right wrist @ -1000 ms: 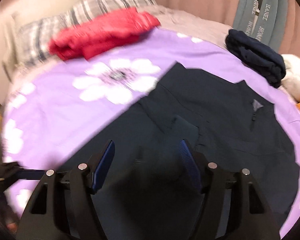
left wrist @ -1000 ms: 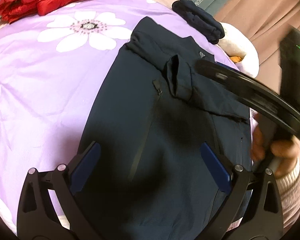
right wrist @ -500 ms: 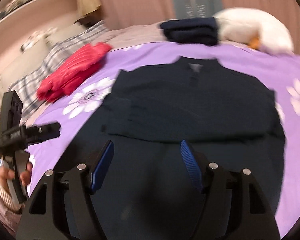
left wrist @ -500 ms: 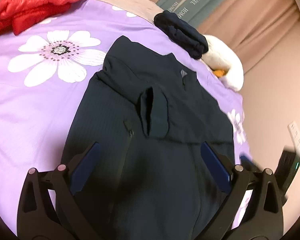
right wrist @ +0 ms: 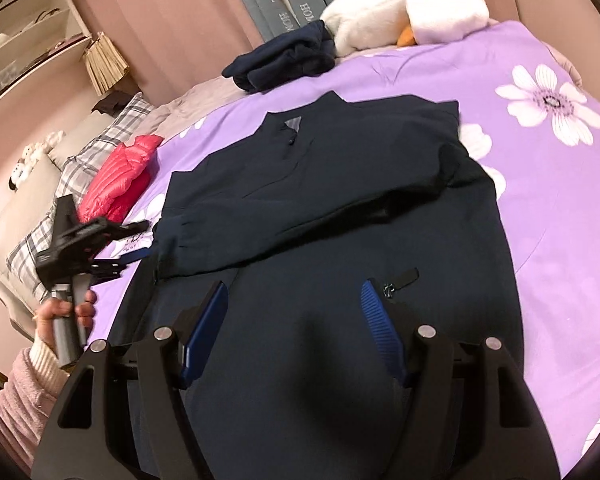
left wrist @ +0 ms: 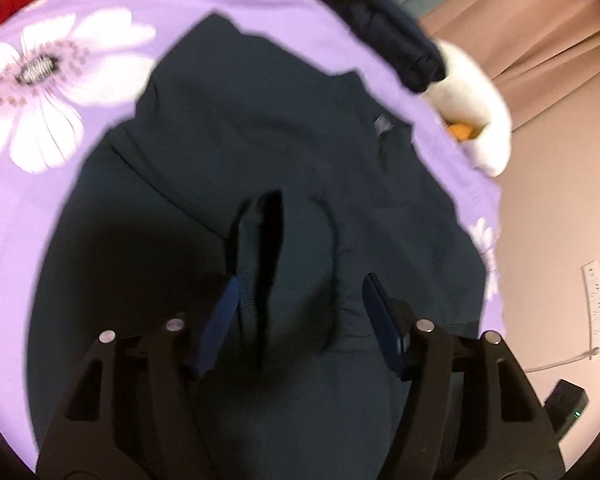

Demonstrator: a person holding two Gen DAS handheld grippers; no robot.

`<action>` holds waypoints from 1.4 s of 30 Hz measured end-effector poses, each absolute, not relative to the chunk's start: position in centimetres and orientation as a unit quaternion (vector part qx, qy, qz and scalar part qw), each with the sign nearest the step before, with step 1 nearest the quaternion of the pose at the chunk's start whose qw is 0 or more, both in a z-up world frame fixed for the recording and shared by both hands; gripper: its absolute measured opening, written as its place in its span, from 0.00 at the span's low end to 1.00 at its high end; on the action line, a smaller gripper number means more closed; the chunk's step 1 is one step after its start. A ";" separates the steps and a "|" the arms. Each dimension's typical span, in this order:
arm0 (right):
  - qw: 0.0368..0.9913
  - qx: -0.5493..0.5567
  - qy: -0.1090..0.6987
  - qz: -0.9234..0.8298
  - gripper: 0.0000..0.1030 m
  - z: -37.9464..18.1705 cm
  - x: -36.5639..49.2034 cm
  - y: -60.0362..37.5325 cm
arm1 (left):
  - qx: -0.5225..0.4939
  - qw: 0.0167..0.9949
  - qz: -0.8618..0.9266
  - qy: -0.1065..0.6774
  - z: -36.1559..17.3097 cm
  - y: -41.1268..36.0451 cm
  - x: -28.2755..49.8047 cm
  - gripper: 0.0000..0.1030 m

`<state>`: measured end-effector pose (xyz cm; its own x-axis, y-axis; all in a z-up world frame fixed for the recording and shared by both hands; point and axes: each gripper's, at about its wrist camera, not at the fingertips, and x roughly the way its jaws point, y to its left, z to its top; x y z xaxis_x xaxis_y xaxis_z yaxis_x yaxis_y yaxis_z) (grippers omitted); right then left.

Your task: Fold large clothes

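Item: dark jacket (right wrist: 340, 216), face up on the purple bedspread (right wrist: 540, 200). Its long axis runs from the hem by us to the collar (right wrist: 292, 124) at the far end, toward the white plush (right wrist: 404, 12).

One sleeve (right wrist: 300, 216) lies crosswise over the chest, cuff (left wrist: 284, 272) at our left; we judge this is to bring the outline to a rectangle before the body is folded.

Left gripper (left wrist: 296, 316): our jaws have just been closing, the cuff between them; whether the pads touch it we cannot tell.

Right gripper (right wrist: 292, 328): jaws apart over the lower front, holding nothing. We read both as lined up near the hem.

Also present: red jacket (right wrist: 120, 180), folded navy garment (right wrist: 284, 60).
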<state>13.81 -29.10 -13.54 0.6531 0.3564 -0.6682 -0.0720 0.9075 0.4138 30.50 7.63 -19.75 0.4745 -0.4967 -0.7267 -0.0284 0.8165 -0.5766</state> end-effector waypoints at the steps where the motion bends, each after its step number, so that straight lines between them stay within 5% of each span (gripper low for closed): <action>1: 0.889 0.180 0.402 0.120 0.68 -13.8 13.9 -29.0 | -0.267 0.814 -0.139 0.497 -20.4 7.4 30.8 0.53; 3: 0.887 0.184 0.405 0.122 0.68 -14.1 13.9 -28.9 | -0.278 0.807 -0.144 0.502 -21.2 7.3 31.3 0.25; 6: 0.888 0.172 0.410 0.121 0.68 -14.4 14.0 -28.4 | -0.272 0.816 -0.145 0.488 -20.3 7.5 31.7 0.04; 13: 0.889 0.172 0.408 0.118 0.68 -14.0 14.4 -28.3 | -0.209 0.884 -0.149 0.391 -11.5 8.2 33.4 0.04; 17: 0.889 0.172 0.407 0.119 0.68 -14.0 14.7 -28.1 | -0.178 0.895 -0.131 0.388 -11.0 8.3 34.9 0.04; 22: 0.886 0.166 0.418 0.114 0.68 -14.3 14.4 -27.9 | -0.149 0.875 -0.064 0.457 -16.5 10.3 37.0 0.17; 23: 0.885 0.162 0.420 0.114 0.68 -14.3 14.2 -27.9 | -0.143 0.870 -0.048 0.469 -17.2 10.8 37.0 0.26; 24: 0.885 0.158 0.422 0.114 0.68 -14.3 14.1 -28.0 | -0.138 0.865 -0.030 0.482 -18.2 11.5 37.1 0.52; 25: 0.885 0.155 0.424 0.115 0.68 -14.2 14.0 -28.1 | -0.149 0.864 -0.024 0.481 -18.6 12.4 36.8 0.61; 28: 0.885 0.150 0.426 0.111 0.68 -14.2 14.1 -29.0 | -0.180 0.865 -0.036 0.468 -18.5 14.3 35.5 0.70; 38: 0.895 0.205 0.395 0.028 0.69 -13.2 22.5 -36.0 | -0.211 0.871 -0.106 0.430 -14.4 13.2 34.0 0.68; 42: 0.888 0.219 0.404 -0.026 0.69 -13.8 29.9 -39.0 | -0.192 0.877 -0.132 0.421 -13.4 9.2 35.4 0.59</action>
<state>29.93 -39.00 -13.76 0.6721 0.1304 -0.7289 0.2234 0.9028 0.3675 35.36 9.16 -13.36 0.6109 -0.3930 -0.6873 0.0700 0.8915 -0.4475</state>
